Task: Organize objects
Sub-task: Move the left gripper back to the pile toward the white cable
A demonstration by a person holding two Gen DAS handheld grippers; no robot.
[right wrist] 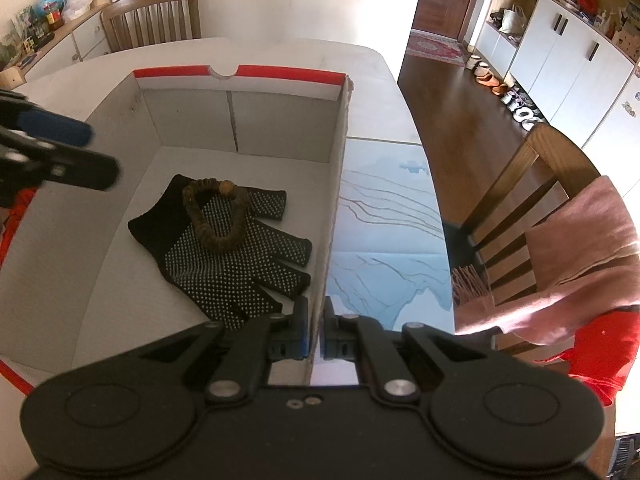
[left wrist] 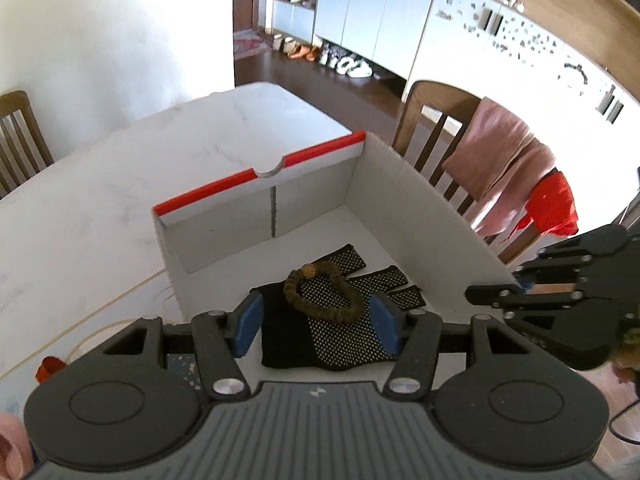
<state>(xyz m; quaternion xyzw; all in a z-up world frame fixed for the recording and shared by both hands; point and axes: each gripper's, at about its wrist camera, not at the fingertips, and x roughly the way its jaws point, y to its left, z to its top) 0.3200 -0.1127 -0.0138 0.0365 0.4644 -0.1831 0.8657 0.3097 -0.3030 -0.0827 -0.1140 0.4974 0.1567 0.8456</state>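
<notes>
Right wrist view: my right gripper (right wrist: 316,332) is pinching the box wall (right wrist: 334,200); my left gripper (left wrist: 316,326) is hanging spread above the bracelet (left wrist: 326,294) on the glove (left wrist: 332,332).

Ahead of the tongs we note a white marble table (left wrist: 120,184). To their right we find a wooden chair (left wrist: 436,120) draped with a pink cloth (left wrist: 496,160) and a red garment (left wrist: 554,204). Further ahead — across dark wooden flooring (right wrist: 448,92) — we see white cabinets (left wrist: 372,12) with shoes (left wrist: 348,64) lined up below. A second chair (right wrist: 156,12) stands beyond the table's far end.
</notes>
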